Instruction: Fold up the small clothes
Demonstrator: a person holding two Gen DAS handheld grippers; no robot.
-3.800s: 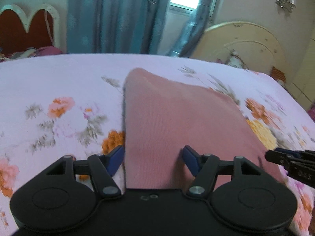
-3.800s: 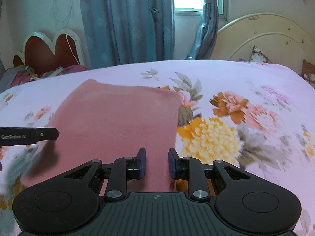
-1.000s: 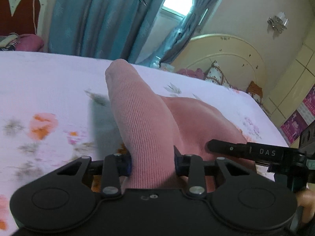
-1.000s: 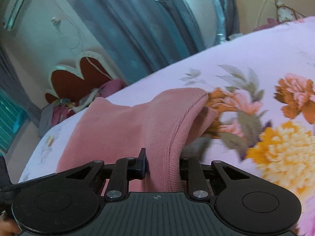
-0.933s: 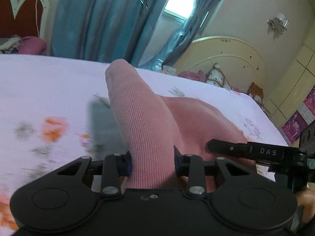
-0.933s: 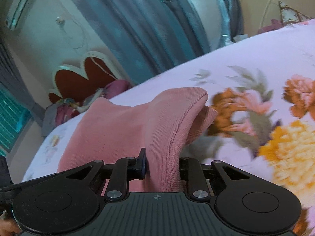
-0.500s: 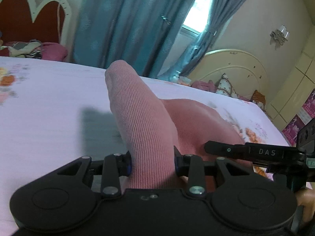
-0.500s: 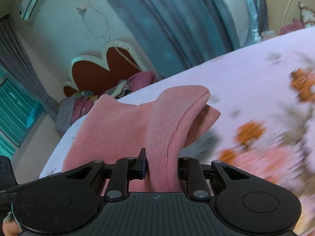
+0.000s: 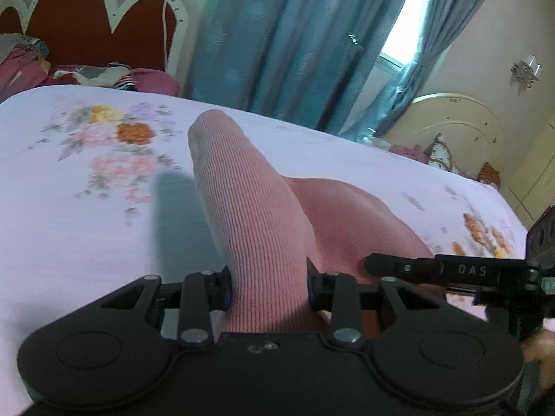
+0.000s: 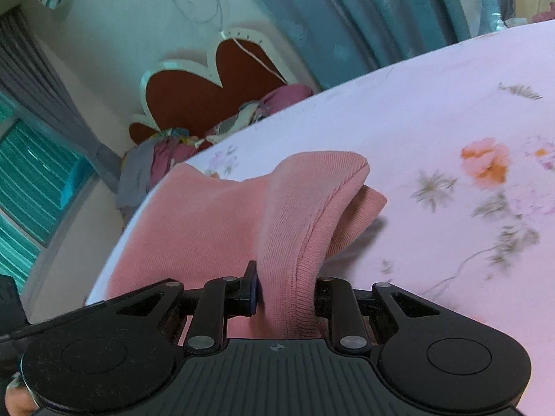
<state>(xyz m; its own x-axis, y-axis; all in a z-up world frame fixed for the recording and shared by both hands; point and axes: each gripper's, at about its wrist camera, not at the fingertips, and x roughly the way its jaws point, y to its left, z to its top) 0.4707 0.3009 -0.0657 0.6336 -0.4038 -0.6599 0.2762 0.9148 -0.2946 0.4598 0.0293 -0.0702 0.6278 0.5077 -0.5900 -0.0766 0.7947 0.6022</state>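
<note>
A pink ribbed knit garment [image 9: 253, 215] hangs in the air above the floral bed sheet [image 9: 86, 215]. My left gripper [image 9: 267, 293] is shut on a bunched fold at one near corner of it. My right gripper [image 10: 286, 298] is shut on the other near corner of the same garment [image 10: 298, 215], whose hem edge shows between the jaws. The rest of the cloth sags between the two grippers and casts a shadow on the sheet. The right gripper's finger [image 9: 433, 270] shows at the right of the left wrist view.
The sheet [image 10: 451, 138] covers the bed. A red heart-shaped headboard [image 9: 93, 31] with a pile of clothes [image 10: 194, 145] stands at the far side. Blue curtains [image 9: 295, 41] and a cream headboard [image 9: 458, 128] lie beyond the bed's far edge.
Both grippers closed on the garment's near corners and lifted it off the bed. Over the last second they carried it to the left across the sheet.
</note>
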